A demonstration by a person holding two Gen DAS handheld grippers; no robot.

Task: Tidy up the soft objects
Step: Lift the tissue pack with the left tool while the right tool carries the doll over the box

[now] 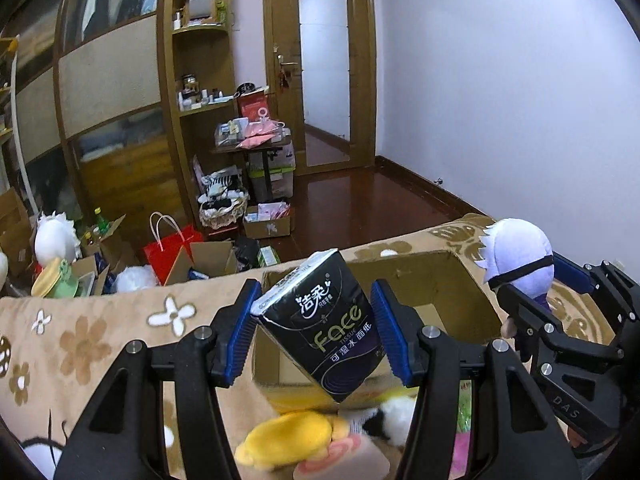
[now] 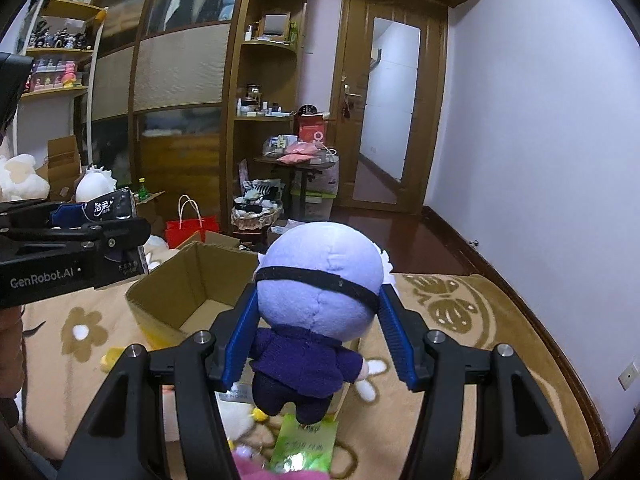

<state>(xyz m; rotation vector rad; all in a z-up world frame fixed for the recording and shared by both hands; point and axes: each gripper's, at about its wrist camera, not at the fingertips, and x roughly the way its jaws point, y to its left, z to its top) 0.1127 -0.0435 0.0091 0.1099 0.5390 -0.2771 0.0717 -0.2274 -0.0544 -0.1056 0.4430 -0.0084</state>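
Observation:
My left gripper is shut on a black tissue pack and holds it tilted above the open cardboard box on the flowered blanket. My right gripper is shut on a plush doll with a pale lilac head, black blindfold band and dark purple suit, held above the blanket to the right of the box. The doll also shows in the left wrist view, and the tissue pack shows in the right wrist view.
Near the box lie a yellow plush, a black-and-white plush and a green packet. Beyond the blanket the floor holds a red bag, cardboard boxes and a basket. Wardrobe and shelves stand behind.

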